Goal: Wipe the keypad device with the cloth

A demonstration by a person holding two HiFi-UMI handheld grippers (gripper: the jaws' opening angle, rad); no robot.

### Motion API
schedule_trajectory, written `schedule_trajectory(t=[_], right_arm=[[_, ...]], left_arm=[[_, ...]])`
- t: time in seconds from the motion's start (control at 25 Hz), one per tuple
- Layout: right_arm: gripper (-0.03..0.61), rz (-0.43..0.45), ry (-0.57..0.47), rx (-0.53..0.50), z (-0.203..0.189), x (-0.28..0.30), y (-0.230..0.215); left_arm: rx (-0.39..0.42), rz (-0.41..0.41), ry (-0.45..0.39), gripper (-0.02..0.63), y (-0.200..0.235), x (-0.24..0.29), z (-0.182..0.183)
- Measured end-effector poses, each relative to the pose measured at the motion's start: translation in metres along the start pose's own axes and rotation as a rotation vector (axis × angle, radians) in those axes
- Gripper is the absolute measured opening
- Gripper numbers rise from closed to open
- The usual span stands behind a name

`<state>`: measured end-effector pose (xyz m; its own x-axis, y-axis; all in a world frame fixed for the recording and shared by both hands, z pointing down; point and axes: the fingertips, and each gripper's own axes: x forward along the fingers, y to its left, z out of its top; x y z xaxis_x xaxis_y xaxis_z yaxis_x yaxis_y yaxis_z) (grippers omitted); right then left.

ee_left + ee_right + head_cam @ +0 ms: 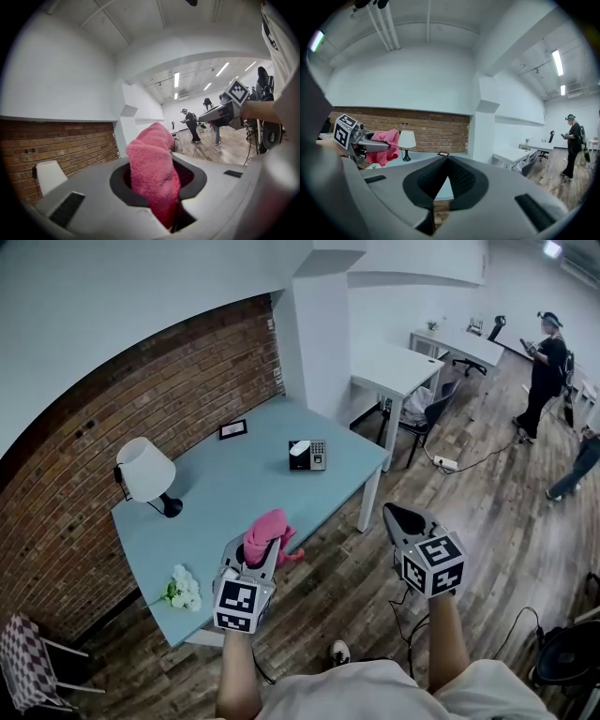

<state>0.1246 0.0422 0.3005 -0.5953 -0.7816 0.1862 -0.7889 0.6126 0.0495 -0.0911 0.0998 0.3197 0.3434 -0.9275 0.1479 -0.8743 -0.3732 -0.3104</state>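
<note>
The left gripper (262,554) is clenched on the pink cloth (268,529). In the left gripper view the cloth fills the gap between the jaws and bunches up above them, with a fold hanging down. In the head view it is held above the near edge of the light blue worktop (244,491).

The keypad device (307,455) stands upright towards the far right of the worktop, well apart from the cloth. Neither gripper touches it.

The right gripper (397,515) is empty. Its own view shows the two jaws pressed together, tip against tip, with nothing between them. It is held over the wooden floor (487,521), off the worktop's right side and level with the left gripper.

Other things on the worktop:
- A lamp (145,472) with a white shade stands at the left, near the brick wall (141,381).
- A small dark frame (232,429) stands at the far edge, beside the wall.
- A bunch of white flowers (183,589) lies at the near left corner, just left of the left gripper.

Farther back are white desks (398,367) and a person (547,362) in dark clothes, standing on the floor well away from the worktop.
</note>
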Motion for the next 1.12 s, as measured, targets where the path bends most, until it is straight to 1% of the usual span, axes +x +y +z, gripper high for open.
schedule_trajectory(t=[0.16,0.28,0.4,0.56,0.72,0.92,1.12], right_arm=[[0.021,0.019,0.001,-0.001,0.003,0.024,-0.015],[0.021,0.028,-0.009,0.003,0.006,0.037,-0.028],[0.021,0.032,-0.009,0.013,0.005,0.050,-0.042],[0.021,0.037,0.002,0.029,-0.001,0.067,-0.056],[0.021,0.039,0.029,0.046,-0.014,0.084,-0.063],[0.021,0.041,0.056,0.053,-0.025,0.109,-0.071],[0.021,0.035,0.076,0.056,-0.030,0.146,-0.084]], left_arm=[[-0.044,0.003,0.001,0.124,0.001,0.024,-0.009],[-0.073,0.016,0.020,0.124,-0.001,0.040,-0.023],[-0.077,0.023,0.038,0.124,-0.006,0.058,-0.035],[-0.078,-0.006,0.069,0.124,-0.011,0.079,-0.042],[-0.095,-0.019,0.082,0.124,-0.009,0.094,-0.050],[-0.103,-0.026,0.099,0.124,0.003,0.116,-0.061],[-0.123,-0.013,0.095,0.124,0.028,0.151,-0.075]])
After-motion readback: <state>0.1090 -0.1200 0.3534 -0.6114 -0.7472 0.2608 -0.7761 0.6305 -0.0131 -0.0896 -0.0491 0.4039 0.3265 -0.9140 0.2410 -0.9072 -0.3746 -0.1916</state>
